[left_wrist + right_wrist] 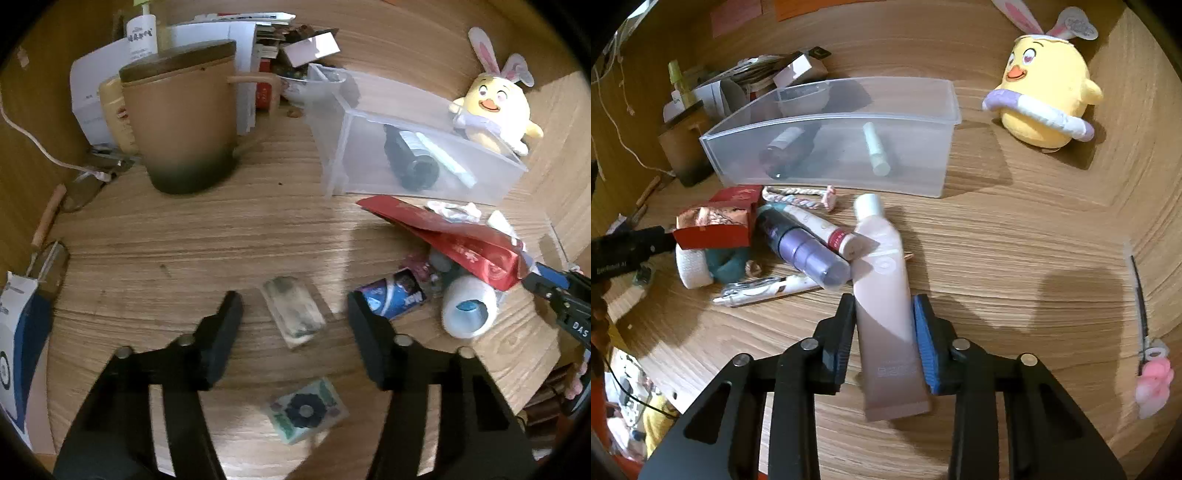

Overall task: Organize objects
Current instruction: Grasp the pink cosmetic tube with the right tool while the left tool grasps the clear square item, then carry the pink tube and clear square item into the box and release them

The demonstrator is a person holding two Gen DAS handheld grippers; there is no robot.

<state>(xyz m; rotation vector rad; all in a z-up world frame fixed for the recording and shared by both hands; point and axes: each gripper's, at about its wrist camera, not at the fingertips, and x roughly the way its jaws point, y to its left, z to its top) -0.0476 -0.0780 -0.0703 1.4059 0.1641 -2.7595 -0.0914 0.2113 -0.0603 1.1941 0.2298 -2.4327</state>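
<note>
A pale pink squeeze tube point(886, 295) with a white cap is lying on the wooden bench point(1015, 240), cap pointing toward the translucent plastic bin point(831, 155). The right hand-held gripper point(884, 339) is straddling the tube's lower half with its jaws narrowed; both pads appear to be pressing the tube's sides, though motion blur is making the contact on the black left pad hard to confirm. The tube's shoulder is lying against a purple-capped bottle point(809, 251) and a small white tube with a red band point(827, 230), part of a heap that also includes a red box point(716, 225).

In the left wrist view, a small clear packet with a greenish smudged print point(293, 312) is lying flat on the bench. The left hand-held gripper point(295, 325) is hanging about half open, one finger on either side of the packet, and neither finger is touching it. A second small packet with a dark flower print point(306, 410) is lying nearer the camera, between the gripper's arms.

The bin is holding a dark bottle point(786, 155) and a pale green stick point(877, 155). A yellow chick plush point(1045, 99) is sitting to its right, and a lidded brown mug point(181, 122) is standing further left. Bare bench is stretching to the right of the pink tube, and between the mug and the left gripper.
</note>
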